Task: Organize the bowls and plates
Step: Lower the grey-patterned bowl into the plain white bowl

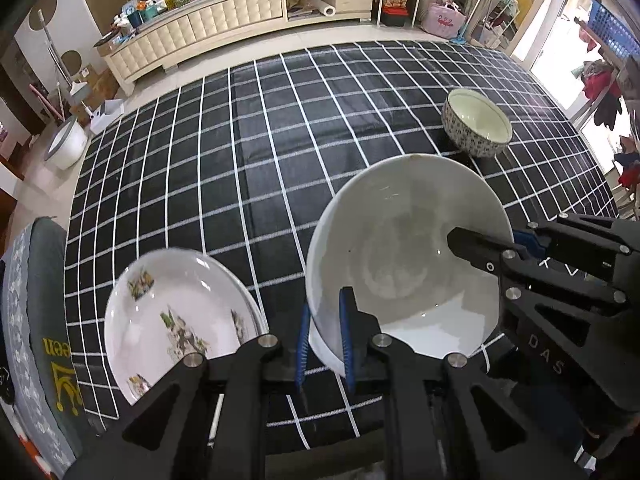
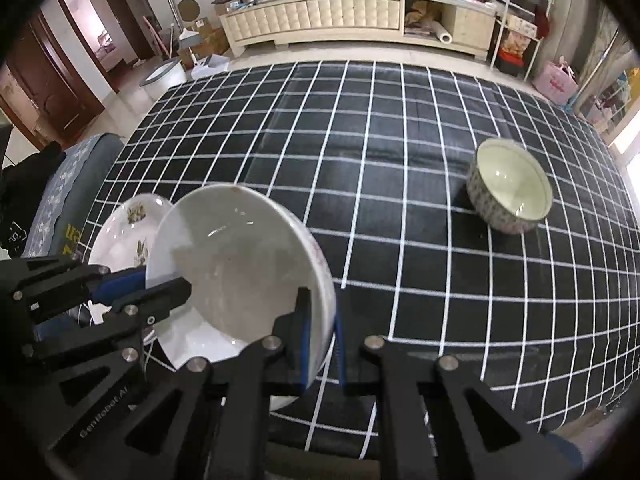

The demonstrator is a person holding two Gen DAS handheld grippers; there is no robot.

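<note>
A: What do my two views show differently?

B: From my left wrist view, the flowered plate (image 1: 180, 320) lies whole at 8 o'clock on the checked bench (image 1: 280, 140); from my right wrist view the white bowl (image 2: 240, 272) hides most of it. The patterned bowl (image 2: 510, 190) stands well apart, at 2 o'clock in both.

A: And my grippers?

B: My left gripper (image 1: 325, 336) is nearly closed, clamping the white bowl's near rim between its blue pads. My right gripper (image 2: 320, 348) pinches the opposite rim, one finger inside, one outside. Both reach in low, facing each other across the bowl, which is tilted above the bench just beside the plate.
</note>
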